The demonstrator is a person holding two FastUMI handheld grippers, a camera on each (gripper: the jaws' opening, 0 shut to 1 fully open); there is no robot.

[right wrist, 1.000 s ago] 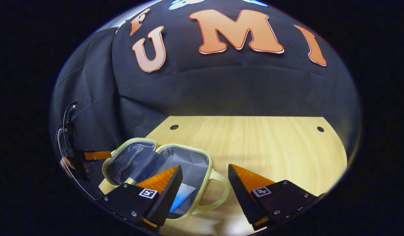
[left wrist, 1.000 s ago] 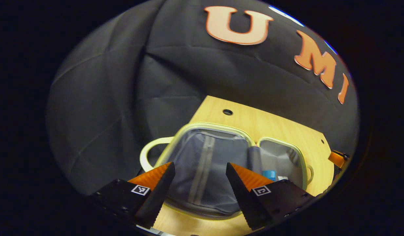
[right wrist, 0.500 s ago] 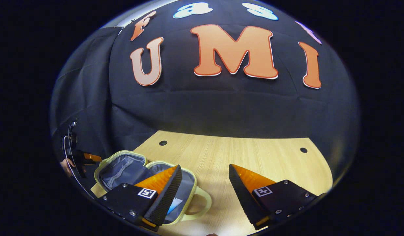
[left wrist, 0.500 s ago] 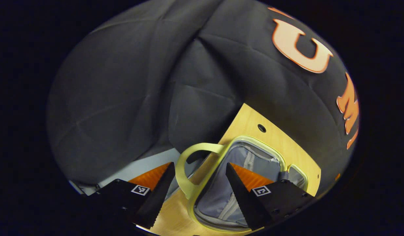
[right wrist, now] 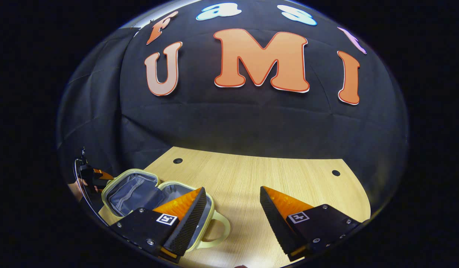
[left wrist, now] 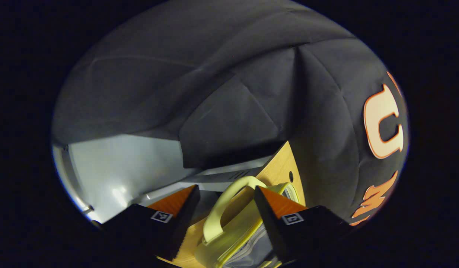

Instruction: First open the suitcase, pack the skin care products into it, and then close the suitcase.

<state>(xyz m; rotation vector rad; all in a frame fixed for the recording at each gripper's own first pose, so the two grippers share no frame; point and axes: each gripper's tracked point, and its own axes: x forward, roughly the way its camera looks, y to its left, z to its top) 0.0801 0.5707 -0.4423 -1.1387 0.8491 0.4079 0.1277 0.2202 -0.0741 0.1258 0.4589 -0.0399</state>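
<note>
Suitcase (right wrist: 140,190) lies open flat at the table's (right wrist: 274,178) 8 o'clock corner in the right gripper view, grey lining up. Left gripper (left wrist: 225,212) gapes wide, the suitcase handle (left wrist: 223,208) between its fingers, untouched as far as I can tell. Right gripper (right wrist: 231,212) wide open, holding nothing, over bare table at 6 o'clock.

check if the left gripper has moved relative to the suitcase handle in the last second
Yes. The left gripper has swung from over the open half's lining toward the table edge; the suitcase's handle now lies between its open fingers, where grey lining lay before.
</note>
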